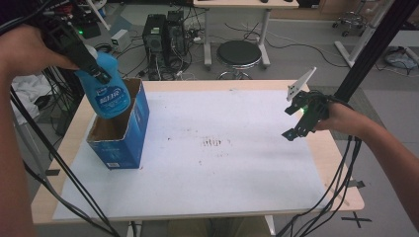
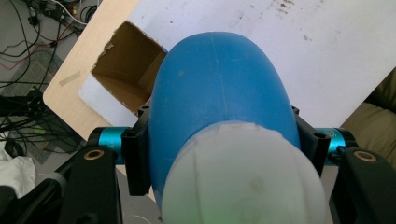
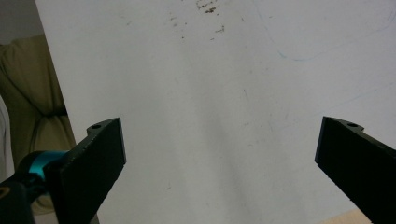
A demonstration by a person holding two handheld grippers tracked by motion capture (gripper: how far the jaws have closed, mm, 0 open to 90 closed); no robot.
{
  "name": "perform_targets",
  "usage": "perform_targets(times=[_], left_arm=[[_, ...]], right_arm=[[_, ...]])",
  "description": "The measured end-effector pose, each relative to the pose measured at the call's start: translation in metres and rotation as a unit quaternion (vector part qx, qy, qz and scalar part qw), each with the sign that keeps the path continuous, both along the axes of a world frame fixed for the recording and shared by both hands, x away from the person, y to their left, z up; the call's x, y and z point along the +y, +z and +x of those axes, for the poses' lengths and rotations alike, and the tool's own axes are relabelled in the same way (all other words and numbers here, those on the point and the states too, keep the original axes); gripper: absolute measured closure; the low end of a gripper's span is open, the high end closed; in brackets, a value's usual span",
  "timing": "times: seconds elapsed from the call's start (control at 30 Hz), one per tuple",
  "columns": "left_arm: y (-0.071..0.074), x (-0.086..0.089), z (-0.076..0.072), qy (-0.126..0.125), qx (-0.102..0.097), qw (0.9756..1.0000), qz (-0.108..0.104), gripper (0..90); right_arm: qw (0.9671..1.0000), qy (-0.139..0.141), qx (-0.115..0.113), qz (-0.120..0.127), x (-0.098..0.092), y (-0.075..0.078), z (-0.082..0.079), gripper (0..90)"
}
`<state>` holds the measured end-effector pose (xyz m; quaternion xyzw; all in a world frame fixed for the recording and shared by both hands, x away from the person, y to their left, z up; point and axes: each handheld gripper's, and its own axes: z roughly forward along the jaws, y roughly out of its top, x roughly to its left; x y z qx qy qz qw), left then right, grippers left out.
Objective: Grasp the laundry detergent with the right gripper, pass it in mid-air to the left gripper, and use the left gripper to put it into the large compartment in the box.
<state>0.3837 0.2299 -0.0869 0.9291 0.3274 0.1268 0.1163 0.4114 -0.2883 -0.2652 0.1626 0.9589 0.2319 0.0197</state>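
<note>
A blue bottle [image 1: 107,94] with a white cap hangs bottom-down above the open top of a blue cardboard box [image 1: 133,129] at the table's left. My left gripper [image 1: 94,66] is shut on the bottle near its neck. In the left gripper view the bottle [image 2: 219,98] sits between the jaws, its white cap [image 2: 243,177] nearest the camera, with the box's open brown inside [image 2: 128,70] below it. My right gripper [image 1: 299,123] hovers open over the white sheet at the table's right; its view shows the right gripper [image 3: 219,154] wide apart with nothing between the jaws.
A white sheet [image 1: 222,158] covers most of the wooden table [image 1: 346,197], with small brown marks [image 1: 212,143] near its middle. Behind the table stand computer towers [image 1: 160,37] and a round stool [image 1: 238,53]. Cables trail off both grippers.
</note>
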Motion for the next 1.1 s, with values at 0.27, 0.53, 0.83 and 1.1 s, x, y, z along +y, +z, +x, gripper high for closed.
perform_targets(times=[0.27, 0.53, 0.83, 1.1], left_arm=[[-0.016, 0.011, 0.005, -0.002, 0.004, 0.9999, 0.012, 37.4], [-0.047, 0.019, 0.014, -0.005, 0.012, 0.9998, 0.015, 37.5], [-0.091, 0.02, 0.022, -0.016, 0.017, 0.9996, 0.017, 37.6], [-0.131, 0.021, 0.028, -0.024, 0.033, 0.9988, 0.028, 37.6]], right_arm=[[1.0, -0.002, -0.002, -0.002, 0.002, 0.0, -0.001, 0.9], [0.9999, -0.009, -0.002, -0.005, 0.001, 0.001, -0.001, 0.9], [0.9999, -0.011, 0.002, -0.008, 0.003, -0.001, 0.001, 0.9], [0.9998, -0.009, -0.011, -0.01, 0.004, -0.002, 0.0, 1.2]])
